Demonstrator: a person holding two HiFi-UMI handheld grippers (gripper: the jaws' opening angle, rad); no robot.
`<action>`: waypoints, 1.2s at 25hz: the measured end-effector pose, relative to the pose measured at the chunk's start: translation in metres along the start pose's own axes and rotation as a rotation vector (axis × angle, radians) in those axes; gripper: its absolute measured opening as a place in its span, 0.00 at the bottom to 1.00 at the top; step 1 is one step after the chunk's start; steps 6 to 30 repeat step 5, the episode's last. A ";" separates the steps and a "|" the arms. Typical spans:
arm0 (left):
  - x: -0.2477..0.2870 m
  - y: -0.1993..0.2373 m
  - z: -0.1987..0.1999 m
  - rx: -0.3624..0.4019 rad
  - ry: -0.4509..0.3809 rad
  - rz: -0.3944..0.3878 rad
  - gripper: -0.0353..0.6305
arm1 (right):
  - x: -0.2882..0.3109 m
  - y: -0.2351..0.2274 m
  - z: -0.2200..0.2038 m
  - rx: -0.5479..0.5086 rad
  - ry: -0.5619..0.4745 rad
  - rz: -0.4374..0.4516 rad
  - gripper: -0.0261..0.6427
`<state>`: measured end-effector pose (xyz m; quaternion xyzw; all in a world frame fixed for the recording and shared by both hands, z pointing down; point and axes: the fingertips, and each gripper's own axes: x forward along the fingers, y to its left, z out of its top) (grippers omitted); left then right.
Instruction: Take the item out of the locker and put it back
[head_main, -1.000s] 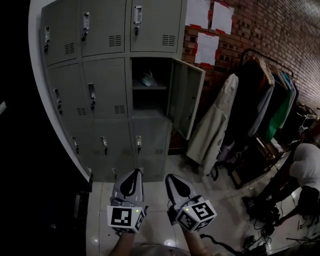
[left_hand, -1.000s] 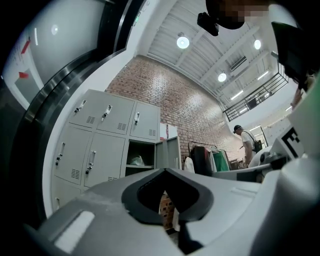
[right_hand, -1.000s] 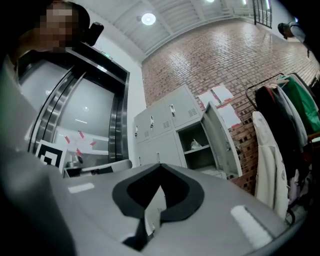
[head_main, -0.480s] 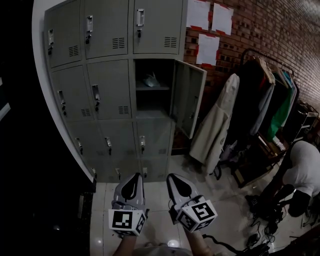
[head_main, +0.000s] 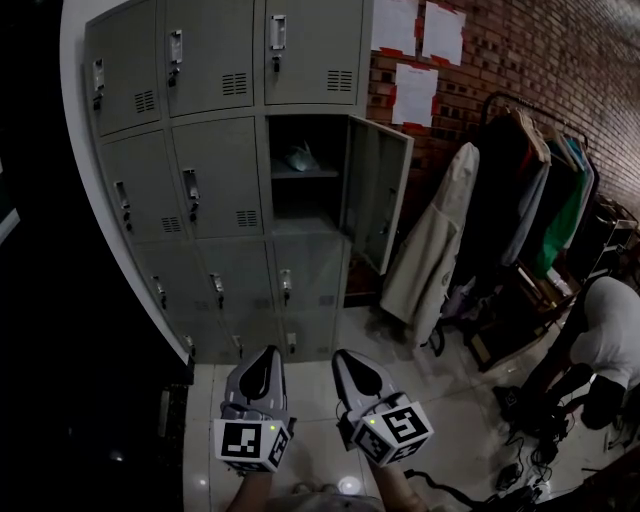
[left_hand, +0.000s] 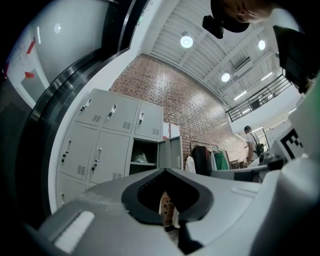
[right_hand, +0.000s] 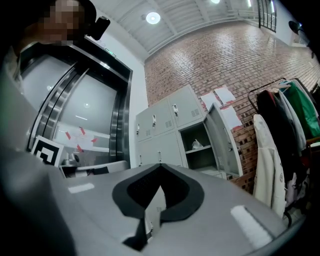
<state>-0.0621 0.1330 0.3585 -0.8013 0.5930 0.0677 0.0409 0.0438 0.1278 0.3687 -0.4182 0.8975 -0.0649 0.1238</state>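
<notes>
Left gripper (head_main: 268, 353) and right gripper (head_main: 346, 356) are held low, side by side, before the lockers (head_main: 215, 170), both with fingers closed on nothing. The pale crumpled item (head_main: 300, 157) sits on the shelf (head_main: 285, 174) of the open compartment, door (head_main: 377, 195) swung right, well apart from both.

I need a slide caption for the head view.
Left gripper and right gripper, both shut, face an open locker holding a pale item.

The lockers (head_main: 215, 180) look like matt grey painted metal; the wall (head_main: 570, 60) at upper right is rough brick, the floor (head_main: 440, 400) glossy tile, the hanging coats (head_main: 430, 250) cloth.
</notes>
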 end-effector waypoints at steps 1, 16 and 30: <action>0.000 0.001 0.000 -0.001 0.002 0.000 0.06 | 0.000 0.000 -0.001 0.000 0.001 -0.003 0.04; 0.001 0.006 -0.001 -0.003 0.010 -0.007 0.06 | 0.003 -0.002 -0.003 -0.014 0.007 -0.020 0.04; 0.001 0.006 -0.001 -0.003 0.010 -0.007 0.06 | 0.003 -0.002 -0.003 -0.014 0.007 -0.020 0.04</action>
